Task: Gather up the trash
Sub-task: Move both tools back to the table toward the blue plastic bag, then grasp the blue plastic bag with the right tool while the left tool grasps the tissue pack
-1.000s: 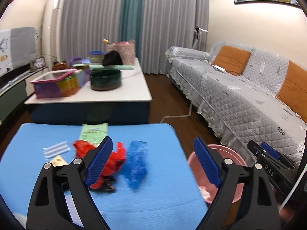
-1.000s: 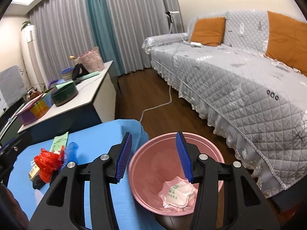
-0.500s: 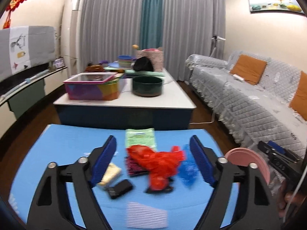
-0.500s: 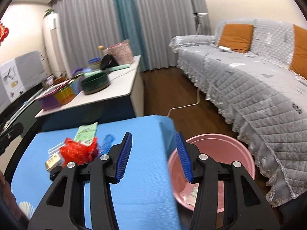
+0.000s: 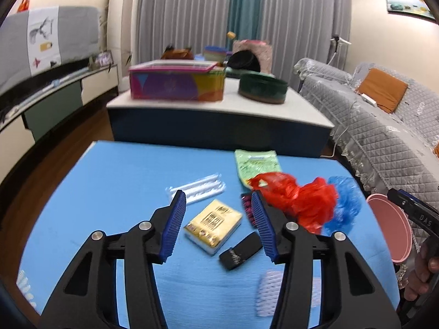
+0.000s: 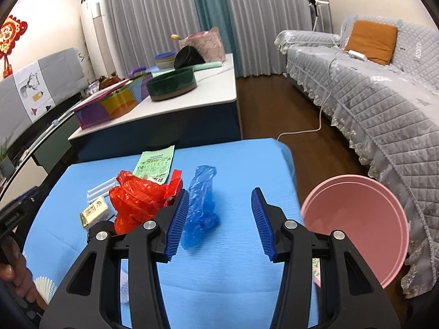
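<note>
1. The trash is lying scattered on the blue bench point(image 5: 115, 181), most of it bunched toward the 2 o'clock side in the left wrist view.
2. A yellow tissue pack point(image 5: 213, 226) with dark print is lying flat, and the left gripper point(image 5: 218, 226) is framing it; its jaws are closing, with the pack showing between them but the pads not pressing on it.
3. A small black wrapper point(image 5: 241, 250) is lying just beside the pack at 5 o'clock from it.
4. A crumpled red plastic bag point(image 5: 297, 198) is sitting at 2 o'clock from the pack, glossy and puffed up, partly covering a flat green packet point(image 5: 256, 163).
5. A crinkled blue plastic bag point(image 6: 201, 203) is lying just beside the red one, translucent and stretched lengthwise.
6. A clear sleeve of white sticks point(image 5: 197, 187) is resting at 11 o'clock from the pack.
7. The right gripper point(image 6: 219, 220) is hovering over the bench with its jaws spread partway; the blue bag is showing by the left pad, and nothing is being pinched.
8. A pink bin point(image 6: 356, 227) is standing off the bench edge at 3 o'clock in the right wrist view, near a grey quilted sofa point(image 6: 384, 90).
</note>
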Available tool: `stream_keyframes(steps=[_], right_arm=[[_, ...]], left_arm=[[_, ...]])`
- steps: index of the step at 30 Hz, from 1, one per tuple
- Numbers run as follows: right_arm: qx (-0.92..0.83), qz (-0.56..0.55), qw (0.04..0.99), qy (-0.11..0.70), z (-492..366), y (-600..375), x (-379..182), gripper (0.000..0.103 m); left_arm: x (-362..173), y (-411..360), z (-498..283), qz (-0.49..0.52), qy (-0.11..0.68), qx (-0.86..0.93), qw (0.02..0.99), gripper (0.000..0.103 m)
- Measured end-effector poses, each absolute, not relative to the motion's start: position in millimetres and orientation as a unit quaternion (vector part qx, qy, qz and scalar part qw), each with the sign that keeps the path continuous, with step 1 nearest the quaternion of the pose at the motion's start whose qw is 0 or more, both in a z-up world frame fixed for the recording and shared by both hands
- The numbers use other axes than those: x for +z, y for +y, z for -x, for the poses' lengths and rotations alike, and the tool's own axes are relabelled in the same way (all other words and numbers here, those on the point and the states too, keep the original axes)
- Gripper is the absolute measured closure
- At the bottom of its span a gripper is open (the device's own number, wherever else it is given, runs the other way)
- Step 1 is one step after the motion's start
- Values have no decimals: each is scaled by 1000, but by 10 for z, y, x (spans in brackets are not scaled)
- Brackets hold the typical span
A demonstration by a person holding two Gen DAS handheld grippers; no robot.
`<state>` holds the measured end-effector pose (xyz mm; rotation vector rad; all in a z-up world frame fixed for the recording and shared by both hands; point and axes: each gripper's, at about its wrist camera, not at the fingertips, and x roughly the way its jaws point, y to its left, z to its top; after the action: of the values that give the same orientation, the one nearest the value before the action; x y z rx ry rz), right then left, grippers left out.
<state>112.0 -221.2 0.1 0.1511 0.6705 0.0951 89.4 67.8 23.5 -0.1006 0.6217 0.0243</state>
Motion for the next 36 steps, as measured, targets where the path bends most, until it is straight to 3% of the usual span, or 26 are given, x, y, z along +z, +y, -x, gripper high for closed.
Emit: stream_keyframes(steps=[7,14,18,30,36], right_arm=[[61,-64,931,355,-1320,-2048,-189,55],[70,-61,918,384,-1493,-1983,-407,55],[74,-62,911,401,-1566,-1956,-513,53],[75,-55,903,419,-1639,-1936,-645,53],[77,-53,904,417,-1617,-1937,-611,60]], left_arm=[[-112,825,-1135,73,347,20,935,53],[-397,819,-1396,76,383,15,920,35],[-518,763,-1517,65,403,13,913,30],[-734,667,-1682,50,446,12,894,28],[-744,700,-1686,55,448,19,892,33]])
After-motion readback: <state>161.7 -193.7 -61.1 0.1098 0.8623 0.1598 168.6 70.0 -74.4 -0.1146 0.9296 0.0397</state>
